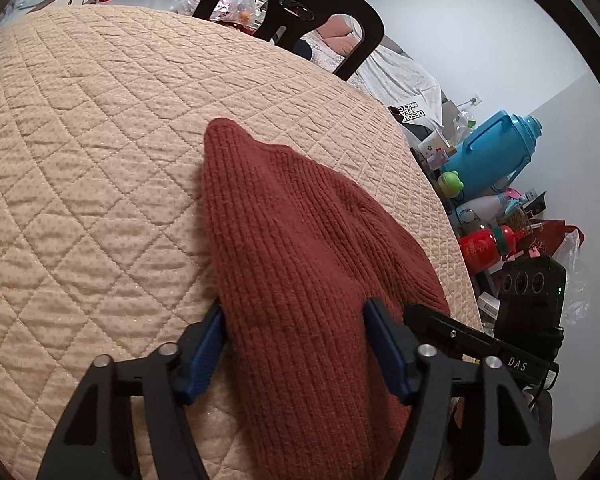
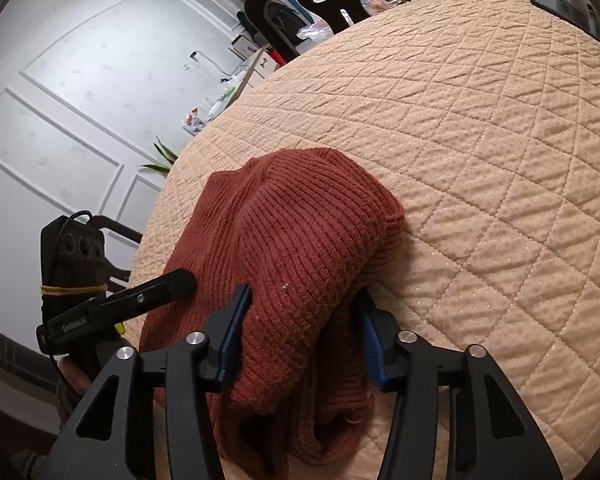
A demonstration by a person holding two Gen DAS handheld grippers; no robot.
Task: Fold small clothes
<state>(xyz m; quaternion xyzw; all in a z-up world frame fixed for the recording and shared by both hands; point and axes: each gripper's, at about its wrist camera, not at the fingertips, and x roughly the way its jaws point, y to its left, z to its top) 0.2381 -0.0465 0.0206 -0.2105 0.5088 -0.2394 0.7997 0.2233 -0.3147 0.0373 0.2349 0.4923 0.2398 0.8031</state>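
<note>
Rust-red ribbed knit garment (image 1: 300, 240), bunched and partly doubled over, at the near edge of a table under a quilted beige cover (image 1: 80, 140); pointed end toward the far side, thicker folds nearest the cameras. Left gripper (image 1: 296, 344) set astride the garment's near left part, blue pads (image 1: 204, 356) against the knit on both sides, jaws at middling width: apparently pinching a thick gather. Right gripper (image 2: 304, 336) likewise astride the near right part, pads (image 2: 232, 336) pressed into a rolled bundle of cloth. Each tool visible at the edge of the other's view, close together. Black chair (image 1: 300, 12) at the far side of the table; blue jug (image 1: 496, 152) among clutter on the right, beyond the table edge.

Step judged: taking hold of the near hem with both tools, ahead of a fold. Next move likely: lift evenly, carry the hem toward the far end, keep both grips level to avoid twisting.
</note>
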